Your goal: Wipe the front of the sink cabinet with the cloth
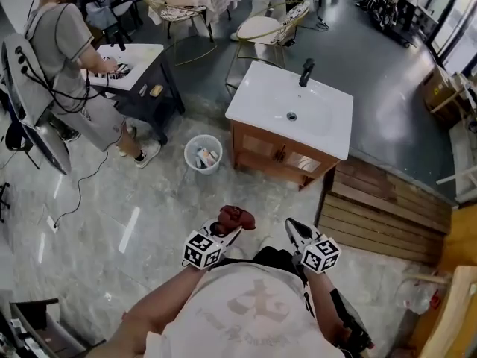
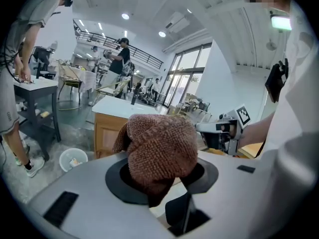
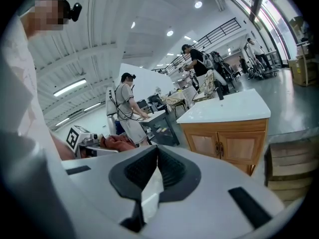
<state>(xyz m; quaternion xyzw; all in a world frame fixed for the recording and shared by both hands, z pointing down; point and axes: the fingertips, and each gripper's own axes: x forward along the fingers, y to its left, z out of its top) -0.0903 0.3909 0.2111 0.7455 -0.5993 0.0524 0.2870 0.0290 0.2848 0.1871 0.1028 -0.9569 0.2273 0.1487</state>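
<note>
The wooden sink cabinet (image 1: 277, 156) with its white basin top (image 1: 320, 114) stands a few steps ahead of me; its two doors (image 3: 224, 144) face me. My left gripper (image 1: 228, 230) is shut on a bunched red-brown cloth (image 1: 235, 217), held in the air in front of my body. The cloth (image 2: 160, 151) fills the gap between the jaws and hides their tips. My right gripper (image 1: 293, 228) hangs beside it, shut with nothing in it; its pads (image 3: 164, 171) meet in a closed V. Both grippers are well short of the cabinet.
A white waste bin (image 1: 203, 154) stands on the marble floor left of the cabinet. A wooden pallet (image 1: 387, 209) lies to its right. A person works at a dark table (image 1: 141, 69) at the far left. Chairs (image 1: 261, 28) stand behind the sink.
</note>
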